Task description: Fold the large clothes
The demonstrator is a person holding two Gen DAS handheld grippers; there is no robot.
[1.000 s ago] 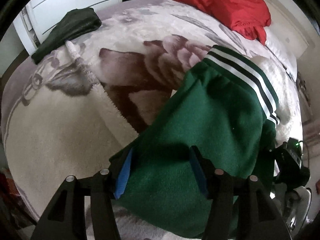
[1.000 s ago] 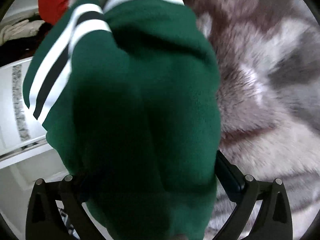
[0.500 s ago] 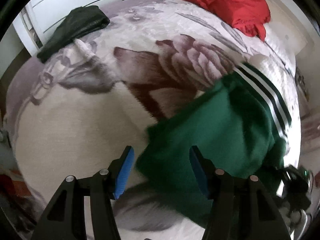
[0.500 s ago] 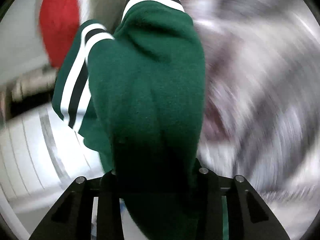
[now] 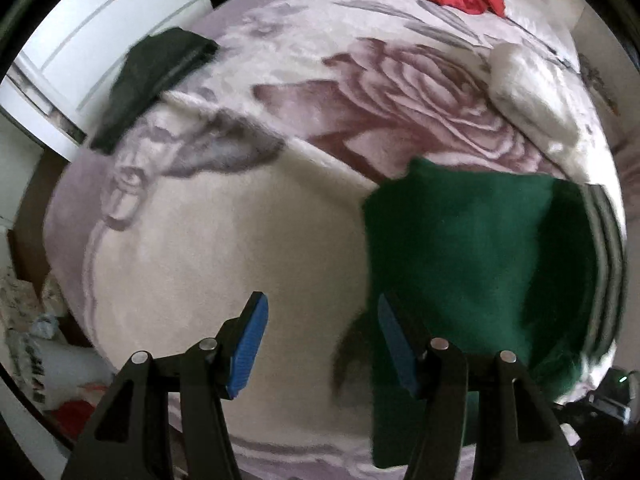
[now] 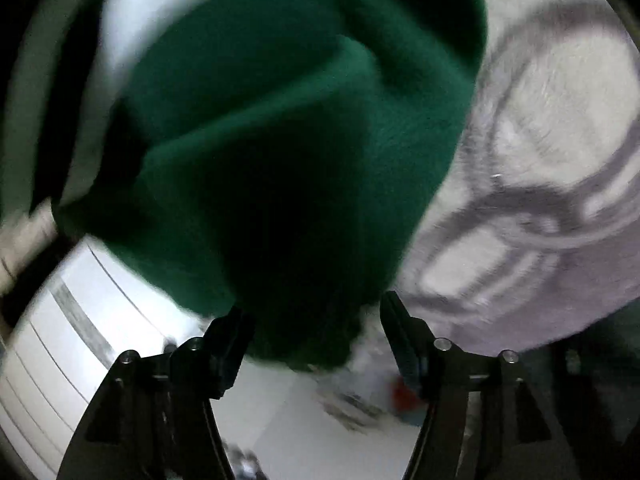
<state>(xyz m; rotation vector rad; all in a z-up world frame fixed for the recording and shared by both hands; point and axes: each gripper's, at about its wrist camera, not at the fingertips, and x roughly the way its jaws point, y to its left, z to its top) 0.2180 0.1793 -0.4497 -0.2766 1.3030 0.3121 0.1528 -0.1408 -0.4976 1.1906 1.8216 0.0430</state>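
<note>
Left gripper (image 5: 320,344): jaws apart, empty, over blanket (image 5: 224,240). Right gripper (image 6: 316,340): jaws apart, garment (image 6: 280,140) between them; grip unconfirmed through blur. I judge repositioning underway; I should lay garment (image 5: 472,248) flat, edges aligned.

A bed (image 5: 224,240) fills the room, covered by a pale fleece blanket (image 5: 400,92) printed with a large rose. Beside it stands a white panelled wardrobe (image 5: 104,36), possibly a door. Light is soft.
</note>
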